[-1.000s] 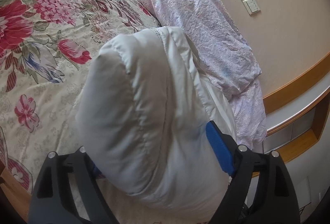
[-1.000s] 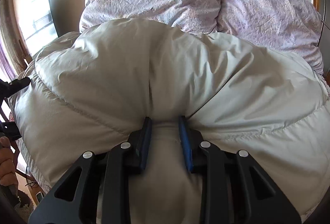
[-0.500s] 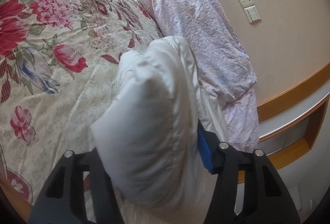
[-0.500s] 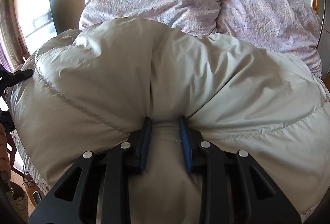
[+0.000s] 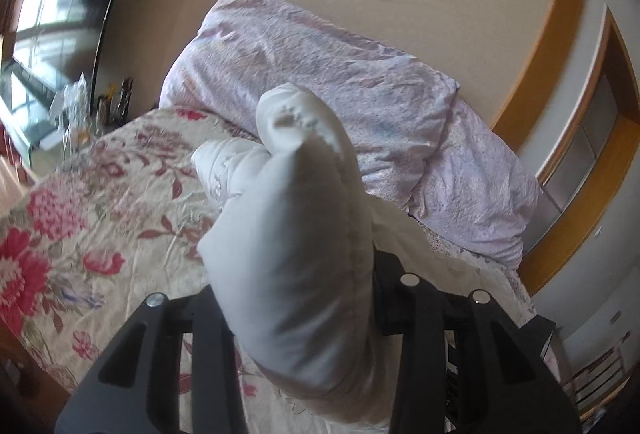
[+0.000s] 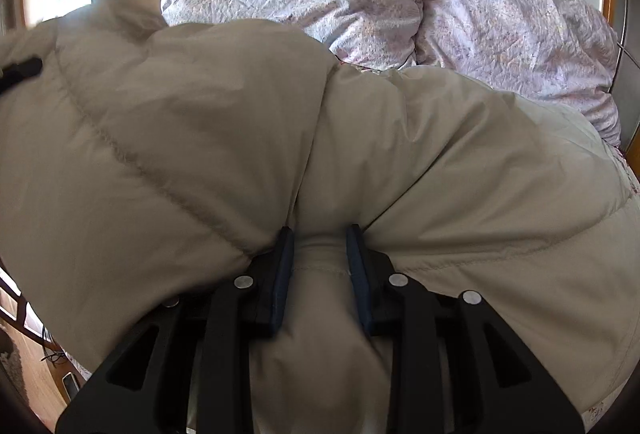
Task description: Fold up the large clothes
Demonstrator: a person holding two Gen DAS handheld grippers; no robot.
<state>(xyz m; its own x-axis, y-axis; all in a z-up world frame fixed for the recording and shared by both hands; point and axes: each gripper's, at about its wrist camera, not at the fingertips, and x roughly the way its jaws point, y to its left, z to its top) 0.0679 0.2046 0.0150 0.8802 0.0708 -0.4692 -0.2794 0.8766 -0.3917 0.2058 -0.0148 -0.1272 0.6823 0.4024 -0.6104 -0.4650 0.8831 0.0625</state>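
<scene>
Left claw (image 5: 296, 298) has swung up toward the pillows (image 5: 320, 82), its clamped fold of jacket (image 5: 296, 234) now narrower; right claw (image 6: 320, 266) stays pinched on the jacket (image 6: 200, 138), over the bed (image 5: 100, 214). We judge a fold-over is underway

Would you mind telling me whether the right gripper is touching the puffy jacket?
Touching. The right wrist view shows the right gripper with both blue pads pressed into a fold of the puffy jacket.
</scene>
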